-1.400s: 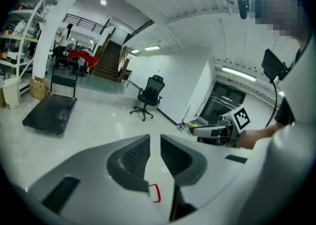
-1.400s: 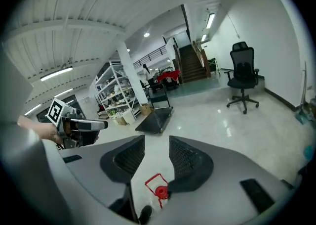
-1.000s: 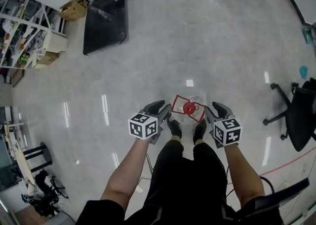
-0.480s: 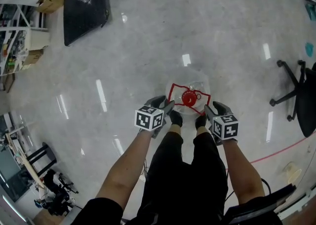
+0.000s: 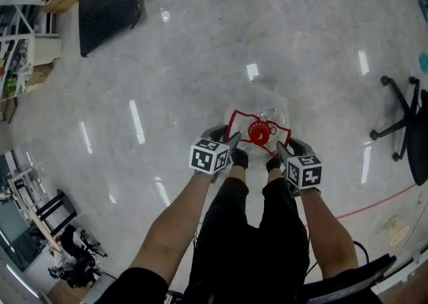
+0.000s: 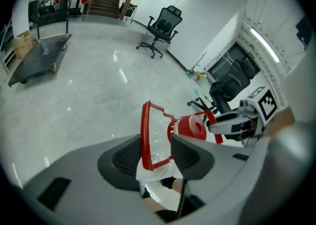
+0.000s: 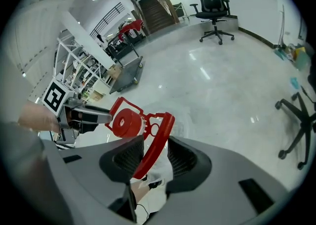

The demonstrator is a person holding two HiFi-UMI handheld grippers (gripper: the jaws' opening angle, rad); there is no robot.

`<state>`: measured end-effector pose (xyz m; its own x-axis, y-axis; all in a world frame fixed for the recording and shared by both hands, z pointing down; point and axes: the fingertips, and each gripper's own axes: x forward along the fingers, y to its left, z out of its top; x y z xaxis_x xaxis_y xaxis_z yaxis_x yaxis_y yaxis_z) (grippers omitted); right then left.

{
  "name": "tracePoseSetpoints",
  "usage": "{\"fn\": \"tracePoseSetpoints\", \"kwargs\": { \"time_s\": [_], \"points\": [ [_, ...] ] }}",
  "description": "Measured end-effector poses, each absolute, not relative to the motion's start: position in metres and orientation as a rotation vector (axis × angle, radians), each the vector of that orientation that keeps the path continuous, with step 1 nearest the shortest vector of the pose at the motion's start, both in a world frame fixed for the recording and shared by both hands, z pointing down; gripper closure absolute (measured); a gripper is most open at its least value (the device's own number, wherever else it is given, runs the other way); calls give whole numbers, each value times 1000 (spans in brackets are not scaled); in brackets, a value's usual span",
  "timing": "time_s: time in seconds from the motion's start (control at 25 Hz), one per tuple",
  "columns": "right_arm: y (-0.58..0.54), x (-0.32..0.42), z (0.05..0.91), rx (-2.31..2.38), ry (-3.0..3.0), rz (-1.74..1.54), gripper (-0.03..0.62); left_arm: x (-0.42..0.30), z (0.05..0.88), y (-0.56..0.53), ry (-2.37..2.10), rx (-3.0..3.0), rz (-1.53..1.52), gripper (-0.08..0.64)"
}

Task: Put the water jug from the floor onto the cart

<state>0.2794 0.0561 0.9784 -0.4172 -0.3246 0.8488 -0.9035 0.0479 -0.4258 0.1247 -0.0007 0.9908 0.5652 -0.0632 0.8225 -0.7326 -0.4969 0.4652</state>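
The water jug point(image 5: 262, 110) stands on the floor point(image 5: 200, 62) just ahead of the person's feet point(image 5: 237, 158), clear-bodied, with a red cap point(image 5: 257, 132) and a red handle frame point(image 5: 235, 124) round its neck; it is not yet lifted. The left hand-held gripper point(image 6: 157, 151) has its jaws wide, having just been opening, and the frame's left bar stands between the pads unclamped; the right hand-held gripper point(image 7: 150, 151) is likewise wide, its jaws also just opened, with the frame's right bar between them and not pinched. The step in hand looks like the grasp, one gripper to each side of the frame. Next, I judge, both must close firmly on their bars together, then lift evenly so the jug does not tip; the cart point(image 5: 107, 3) sits well apart, at the far left.
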Motion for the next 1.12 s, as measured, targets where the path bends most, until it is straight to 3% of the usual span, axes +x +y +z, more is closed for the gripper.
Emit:
{"fn": "tracePoseSetpoints", "kwargs": {
  "time_s": [0.44, 0.52, 0.76, 1.12],
  "points": [
    [63, 279, 987, 1248, -1756, 1500, 455, 122, 1003, 6, -613, 1894, 993, 385],
    [61, 279, 987, 1263, -1748, 1540, 472, 124, 1004, 5, -607, 1894, 973, 474],
    [47, 270, 967, 1321, -1776, 1619, 491, 127, 996, 11, -623, 1819, 892, 488],
    [2, 247, 877, 1235, -1935, 1569, 492, 107, 908, -16, -715, 1810, 726, 488]
  ]
}}
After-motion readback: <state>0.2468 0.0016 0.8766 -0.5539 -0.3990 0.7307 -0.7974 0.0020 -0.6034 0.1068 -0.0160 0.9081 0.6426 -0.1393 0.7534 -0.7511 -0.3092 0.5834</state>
